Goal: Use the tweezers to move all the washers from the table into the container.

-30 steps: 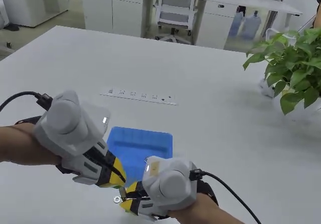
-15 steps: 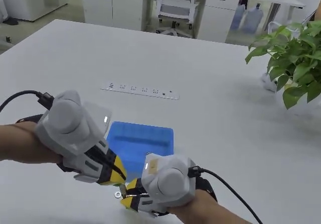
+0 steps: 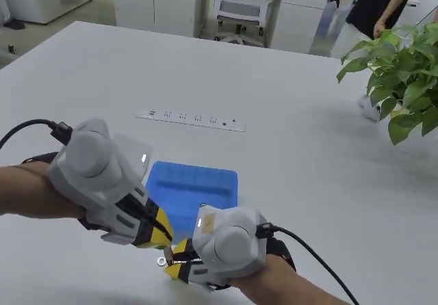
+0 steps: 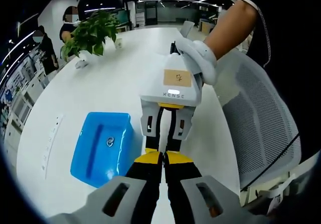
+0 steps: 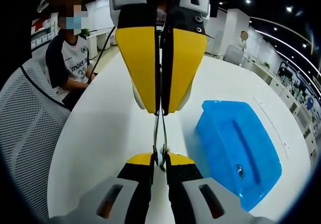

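Observation:
The blue container (image 3: 205,185) lies on the white table (image 3: 287,148); one washer (image 4: 109,142) rests inside it, also seen as a washer (image 5: 239,172) from the right gripper view. My left gripper (image 3: 156,233) and right gripper (image 3: 174,262) meet tip to tip just in front of the container. Thin metal tweezers (image 5: 160,131) run from the left gripper's yellow jaws down into the right gripper's (image 5: 160,159) jaws, and both are shut on them. A small washer (image 3: 161,261) shows beside the jaw tips; I cannot tell whether it lies on the table or hangs in the tweezers.
A power strip (image 3: 190,120) lies flat beyond the container. A potted plant (image 3: 400,79) stands at the far right. Cables trail from both grippers. A mesh office chair (image 4: 261,113) stands at the table's near edge, and a person (image 5: 70,63) sits close by.
The headset view has tilted a little. Both grippers stay tip to tip on the tweezers beside the container, barely moved.

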{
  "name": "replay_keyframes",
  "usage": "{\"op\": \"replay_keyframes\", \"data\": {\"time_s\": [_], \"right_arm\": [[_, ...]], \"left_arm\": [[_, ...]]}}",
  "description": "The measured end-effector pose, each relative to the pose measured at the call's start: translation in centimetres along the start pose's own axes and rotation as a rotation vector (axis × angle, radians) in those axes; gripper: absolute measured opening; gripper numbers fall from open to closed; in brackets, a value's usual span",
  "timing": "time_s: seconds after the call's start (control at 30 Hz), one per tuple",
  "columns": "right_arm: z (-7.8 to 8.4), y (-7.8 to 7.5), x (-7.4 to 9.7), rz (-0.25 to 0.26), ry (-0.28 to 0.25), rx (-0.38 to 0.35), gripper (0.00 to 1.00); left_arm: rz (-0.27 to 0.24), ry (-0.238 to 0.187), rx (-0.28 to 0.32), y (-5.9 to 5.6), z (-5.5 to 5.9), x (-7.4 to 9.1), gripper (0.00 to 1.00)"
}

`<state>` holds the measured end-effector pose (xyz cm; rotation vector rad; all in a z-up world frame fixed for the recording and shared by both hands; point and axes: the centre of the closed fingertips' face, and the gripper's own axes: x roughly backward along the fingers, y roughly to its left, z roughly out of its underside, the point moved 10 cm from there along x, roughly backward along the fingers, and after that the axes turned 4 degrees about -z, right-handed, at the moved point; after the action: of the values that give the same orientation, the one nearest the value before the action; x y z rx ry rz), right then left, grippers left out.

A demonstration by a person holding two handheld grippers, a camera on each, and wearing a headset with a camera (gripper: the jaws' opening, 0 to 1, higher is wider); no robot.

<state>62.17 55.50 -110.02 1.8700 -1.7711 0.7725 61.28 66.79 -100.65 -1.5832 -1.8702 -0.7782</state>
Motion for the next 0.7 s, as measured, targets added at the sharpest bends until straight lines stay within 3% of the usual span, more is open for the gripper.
{"op": "replay_keyframes", "data": {"time_s": [0.7], "right_arm": [[0.2,-0.13,0.06,0.006,0.006,-0.027,0.1]], "left_arm": [[-0.004,-0.006,0.01,0.38,-0.1,-0.3,0.05]]}}
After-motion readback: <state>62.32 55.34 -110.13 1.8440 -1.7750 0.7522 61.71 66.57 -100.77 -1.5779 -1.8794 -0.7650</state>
